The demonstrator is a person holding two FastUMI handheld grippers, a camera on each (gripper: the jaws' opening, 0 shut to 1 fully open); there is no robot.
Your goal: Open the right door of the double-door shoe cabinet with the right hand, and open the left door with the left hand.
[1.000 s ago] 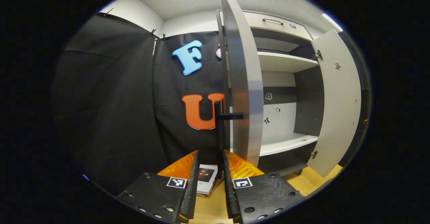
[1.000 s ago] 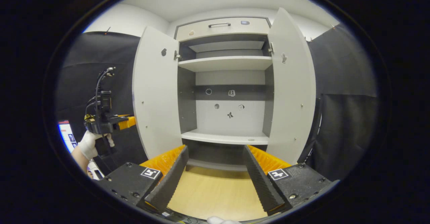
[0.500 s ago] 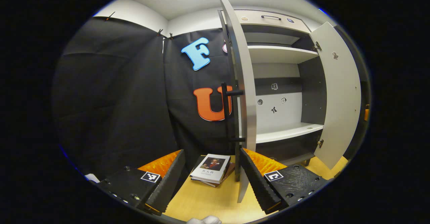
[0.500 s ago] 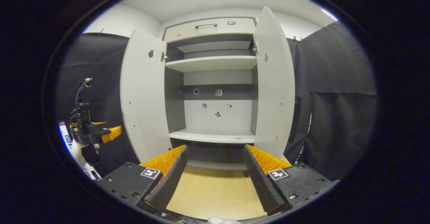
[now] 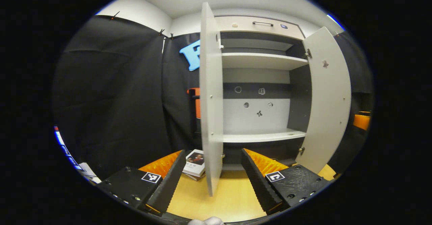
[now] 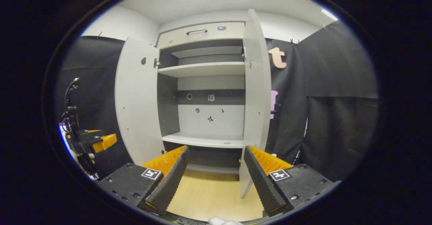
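The shoe cabinet (image 6: 209, 117) stands against the black cloth wall, pale grey outside and dark grey along its inner side panels, with both doors swung wide. In the right gripper view it fills the centre, from about eleven o'clock to one o'clock. The left door (image 6: 136, 96) hangs open at about nine o'clock of the opening, its plain inner face showing, with a small hinge near the top. The right door (image 6: 255, 93) stands almost edge-on at about three o'clock, its lower corner above the wooden floor (image 6: 209, 198).

Inside, a pale upper shelf (image 6: 202, 69) and a lower shelf (image 6: 206, 140) cross the cabinet, and small stickers dot the back panel between them. Above the opening sits a drawer (image 6: 202, 32) with a slim dark handle.

In the left gripper view, a short stack of books (image 5: 195, 163) lies on the floor at about seven o'clock of the left door (image 5: 211, 100).

The right gripper (image 6: 216, 177) is spread wide and holds nothing. The left gripper (image 5: 211, 181) is likewise spread, with the door's lower edge seen between its fingers but not touching them.
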